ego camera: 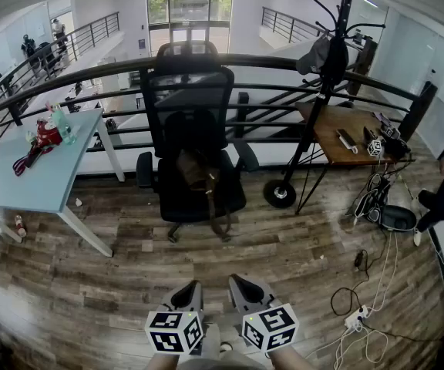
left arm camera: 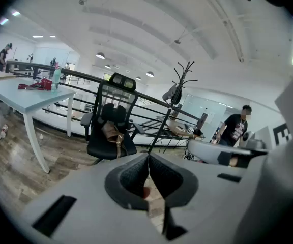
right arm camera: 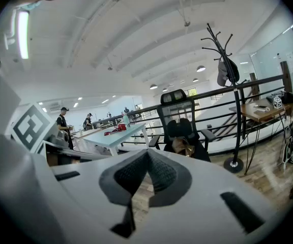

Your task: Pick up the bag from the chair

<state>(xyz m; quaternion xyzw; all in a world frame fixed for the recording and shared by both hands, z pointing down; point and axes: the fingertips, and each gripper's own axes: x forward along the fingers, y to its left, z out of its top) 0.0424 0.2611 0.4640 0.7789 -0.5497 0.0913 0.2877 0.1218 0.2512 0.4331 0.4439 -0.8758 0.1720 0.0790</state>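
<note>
- Brown bag [ego camera: 196, 173] on the seat of the black office chair [ego camera: 188, 106], strap dangling over the front edge.
- Well apart from both pairs of jaws, straight ahead across the wood floor [ego camera: 129, 284].
- Left gripper [ego camera: 189, 290]: jaws pressed together, nothing between.
- Right gripper [ego camera: 243, 287]: jaws likewise together, empty.
- Both held side by side, close to the body, aimed at the chair, tipped slightly down.

The room is bright and even: daylight enters by the windows [ego camera: 190, 8] far beyond the fingers [left arm camera: 132, 176], and ceiling lamps [right arm camera: 201, 68] glow above them, so shadows are weak. Every view bends strongly toward its edges, and both gripper views have black corners. The fingers look soft and unfocused, while the chair [left arm camera: 111, 122] beyond them is sharp.
</note>
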